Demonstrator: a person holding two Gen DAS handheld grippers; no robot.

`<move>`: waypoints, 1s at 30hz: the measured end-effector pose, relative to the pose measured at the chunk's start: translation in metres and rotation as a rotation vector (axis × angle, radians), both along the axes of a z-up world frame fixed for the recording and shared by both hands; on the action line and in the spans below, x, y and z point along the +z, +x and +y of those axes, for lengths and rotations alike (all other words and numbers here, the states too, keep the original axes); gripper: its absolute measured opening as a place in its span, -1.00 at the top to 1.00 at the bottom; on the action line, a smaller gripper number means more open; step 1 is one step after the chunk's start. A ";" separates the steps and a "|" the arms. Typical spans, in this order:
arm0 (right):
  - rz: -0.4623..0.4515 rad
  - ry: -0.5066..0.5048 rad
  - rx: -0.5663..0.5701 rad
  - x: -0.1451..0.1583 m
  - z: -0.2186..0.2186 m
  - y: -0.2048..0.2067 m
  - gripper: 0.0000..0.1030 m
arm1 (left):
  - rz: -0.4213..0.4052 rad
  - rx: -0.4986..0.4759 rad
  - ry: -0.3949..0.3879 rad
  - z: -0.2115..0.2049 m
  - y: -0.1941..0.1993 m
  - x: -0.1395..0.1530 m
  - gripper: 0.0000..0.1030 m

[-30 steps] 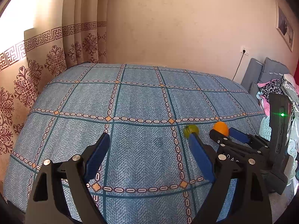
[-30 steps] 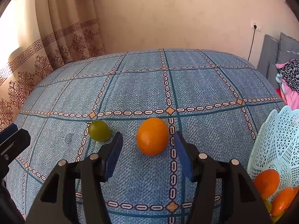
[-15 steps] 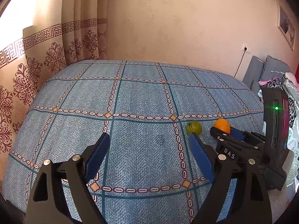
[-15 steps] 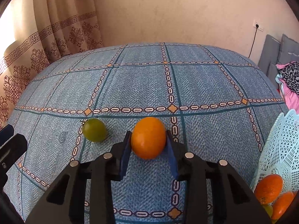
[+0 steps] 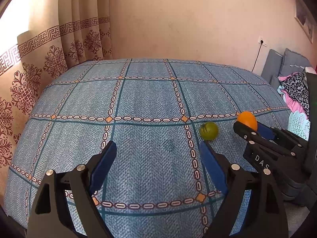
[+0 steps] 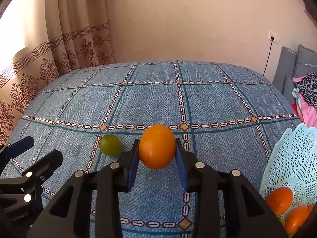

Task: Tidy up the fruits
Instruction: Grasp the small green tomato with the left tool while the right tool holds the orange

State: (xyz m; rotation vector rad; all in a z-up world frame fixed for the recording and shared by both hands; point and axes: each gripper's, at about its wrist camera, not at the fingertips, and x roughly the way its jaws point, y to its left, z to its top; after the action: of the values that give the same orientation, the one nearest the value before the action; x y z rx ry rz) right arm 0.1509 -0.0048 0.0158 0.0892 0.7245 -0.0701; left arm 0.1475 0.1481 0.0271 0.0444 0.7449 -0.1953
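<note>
3 oranges [image 6: 157, 146], 1 green fruit [image 6: 110, 144], 1 basket [image 6: 293, 158]

A home bedroom is shown: a bed [image 5: 138, 107] is covered in blue patterned fabric, patterned curtains [image 5: 59, 45] are hung at the left, and clothes [image 5: 295, 95] are piled at the right.

Both wrist views low over bed [image 5: 150, 103], facing wall, sharing bedspread

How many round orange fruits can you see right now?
3: one round orange fruit clamped in the right gripper, two inside the pale blue plastic basket. More may be hidden there.
</note>
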 end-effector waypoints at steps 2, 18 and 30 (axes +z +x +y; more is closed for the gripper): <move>-0.011 0.011 0.003 0.005 -0.002 -0.003 0.33 | 0.004 -0.009 0.014 -0.005 0.001 -0.002 -0.69; -0.085 0.091 -0.025 0.033 -0.023 -0.018 0.33 | 0.076 -0.107 0.019 -0.056 0.023 -0.017 -0.48; -0.079 0.113 -0.040 0.031 -0.030 -0.017 0.33 | 0.148 -0.104 -0.065 -0.069 0.050 -0.029 -0.03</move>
State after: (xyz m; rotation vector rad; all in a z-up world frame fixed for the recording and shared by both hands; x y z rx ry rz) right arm 0.1342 -0.0345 0.0463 0.2130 0.6473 -0.0637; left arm 0.1980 0.0791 -0.0019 0.0074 0.8841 -0.3247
